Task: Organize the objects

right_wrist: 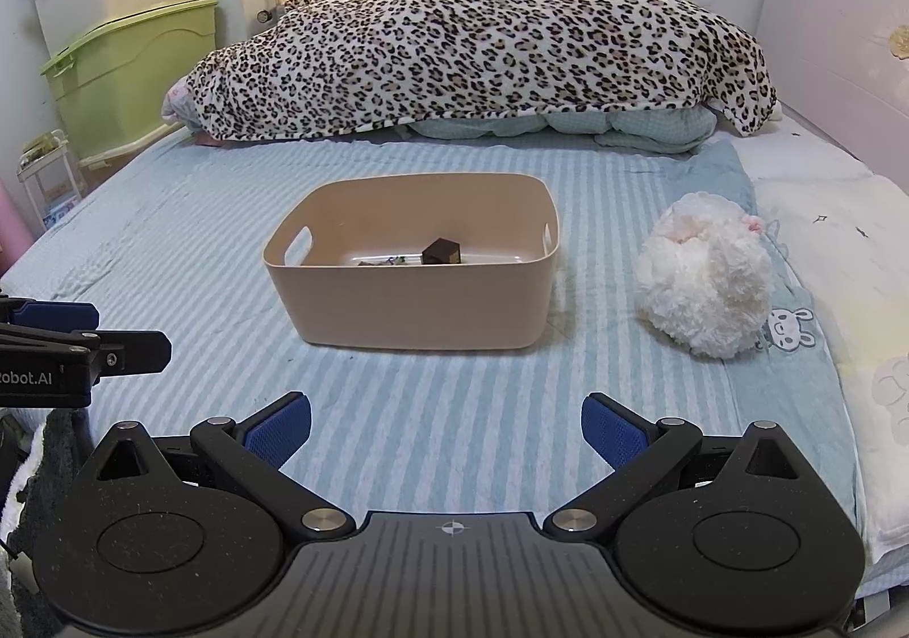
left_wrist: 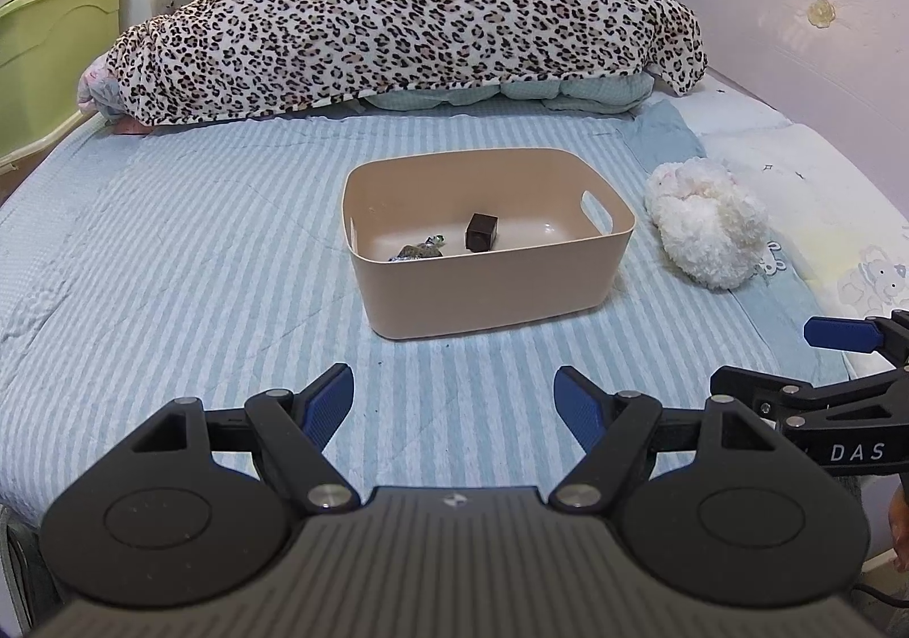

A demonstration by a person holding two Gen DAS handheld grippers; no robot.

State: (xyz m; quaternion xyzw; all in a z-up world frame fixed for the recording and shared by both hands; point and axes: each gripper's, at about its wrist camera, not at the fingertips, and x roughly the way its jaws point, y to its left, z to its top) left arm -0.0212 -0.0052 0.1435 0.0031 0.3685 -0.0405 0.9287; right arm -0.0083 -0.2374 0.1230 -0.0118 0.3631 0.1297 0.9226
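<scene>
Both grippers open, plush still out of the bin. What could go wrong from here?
1. The plush is wide, round and fluffy; the right gripper may pinch only fur and let it slip.
2. The bin sits on a soft striped sheet, so a nudge on its rim could slide or tip it.
3. A dark cube and a wrapped item already lie inside; the plush would probably cover them.

both wrists low, facing forward | share bin [left_wrist: 494,297] mid-bed [right_wrist: 170,263]
</scene>
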